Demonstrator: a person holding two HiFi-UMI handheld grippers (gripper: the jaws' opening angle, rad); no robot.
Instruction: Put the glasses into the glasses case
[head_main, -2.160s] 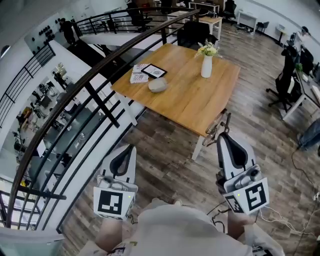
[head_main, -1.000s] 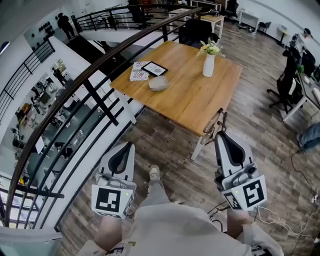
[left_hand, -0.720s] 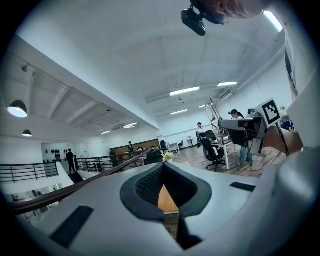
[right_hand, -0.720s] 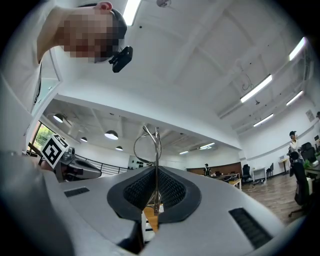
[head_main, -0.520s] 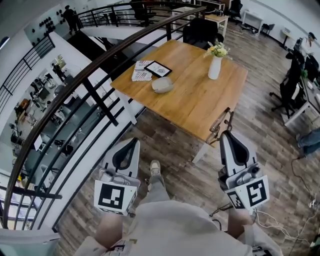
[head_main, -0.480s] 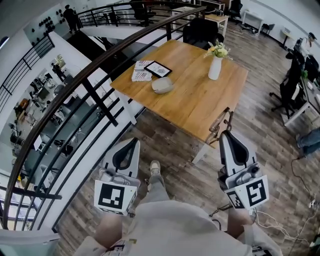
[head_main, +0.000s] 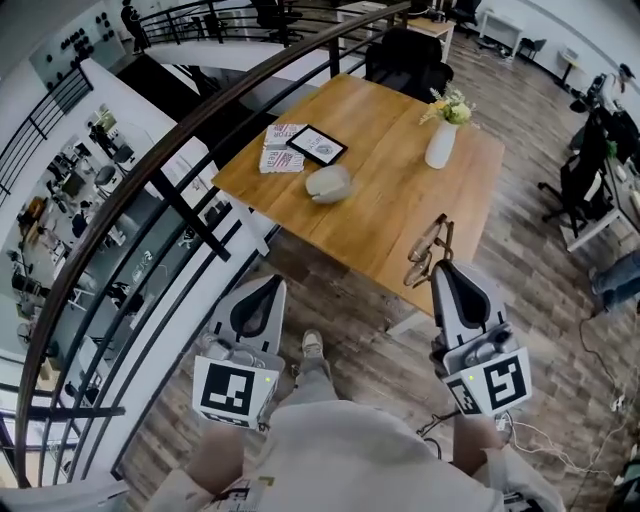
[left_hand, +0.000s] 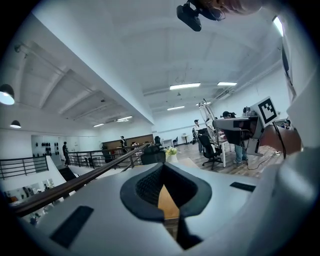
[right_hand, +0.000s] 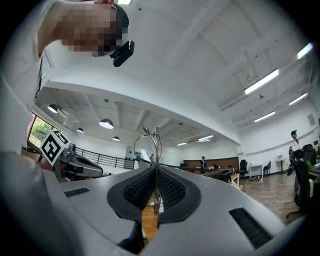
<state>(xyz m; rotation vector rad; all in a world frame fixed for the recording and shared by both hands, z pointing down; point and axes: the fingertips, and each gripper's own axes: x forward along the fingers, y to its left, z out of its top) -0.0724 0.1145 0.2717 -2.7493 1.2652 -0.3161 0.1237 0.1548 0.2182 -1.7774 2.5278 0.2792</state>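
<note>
A pair of thin-rimmed glasses (head_main: 428, 248) stands up out of my right gripper (head_main: 440, 268), which is shut on one of its arms. They hang over the near edge of the wooden table (head_main: 400, 205). In the right gripper view the glasses (right_hand: 150, 145) rise from between the pads of the right gripper (right_hand: 156, 187). The grey oval glasses case (head_main: 330, 183) lies closed on the table, far ahead and to the left. My left gripper (head_main: 266, 286) hovers over the floor short of the table. Seen in its own view, the left gripper (left_hand: 167, 192) is shut and holds nothing.
A white vase of flowers (head_main: 441, 140) stands at the table's far right. A framed tablet (head_main: 316, 145) and a booklet (head_main: 280, 152) lie behind the case. A dark curved railing (head_main: 200, 135) runs along the left, over a drop. Black chair (head_main: 405, 55) beyond the table.
Both grippers have moved forward toward the table, which now looks nearer. The glasses, before just off the table's corner, are over its near edge. The grip is unchanged.
</note>
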